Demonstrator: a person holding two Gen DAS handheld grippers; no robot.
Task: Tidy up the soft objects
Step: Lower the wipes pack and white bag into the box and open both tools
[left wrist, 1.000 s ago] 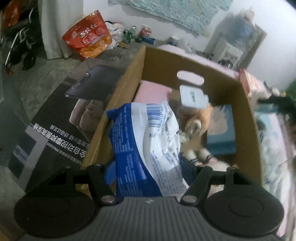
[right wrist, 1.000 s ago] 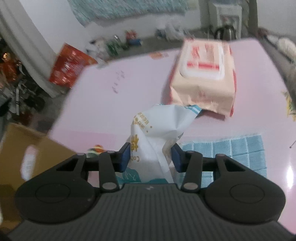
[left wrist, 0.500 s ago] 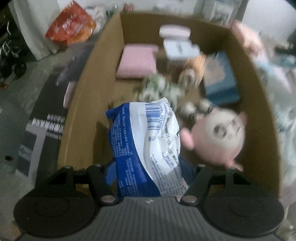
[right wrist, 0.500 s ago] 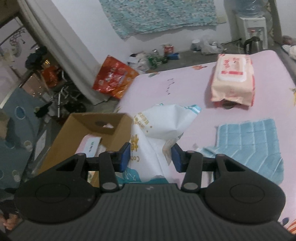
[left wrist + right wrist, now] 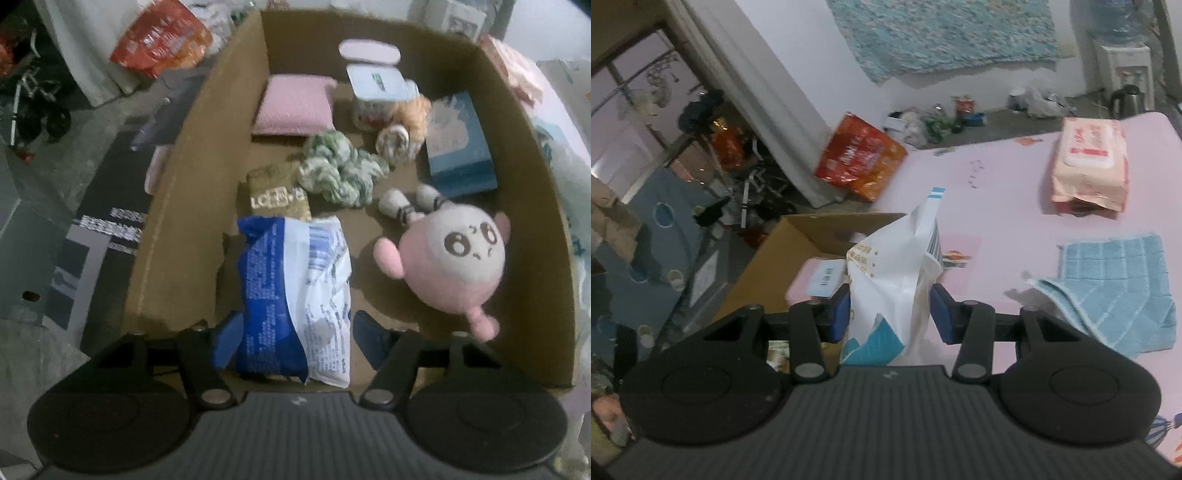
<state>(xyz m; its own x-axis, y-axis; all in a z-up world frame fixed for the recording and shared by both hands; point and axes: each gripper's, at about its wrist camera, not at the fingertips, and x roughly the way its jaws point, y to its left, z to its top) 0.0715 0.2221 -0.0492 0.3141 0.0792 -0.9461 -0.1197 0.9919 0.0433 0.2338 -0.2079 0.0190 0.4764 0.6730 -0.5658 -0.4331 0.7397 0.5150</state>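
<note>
Far ahead of the right gripper [image 5: 888,317] and to its left, we see an orange-red printed bag [image 5: 858,162] on the floor against a pale curtain [image 5: 757,99]. Left of that stands a folded wheeled frame [image 5: 757,192] near a blue rug with round marks [image 5: 661,229]. Straight ahead, a teal textile [image 5: 945,33] hangs on the wall above a scatter of bottles and cans [image 5: 934,123]. Ahead to the right stand a water dispenser [image 5: 1119,62] and a kettle [image 5: 1128,96]. Left of the left gripper [image 5: 295,332], a dark printed sheet [image 5: 107,229] lies flat on the floor.
</note>
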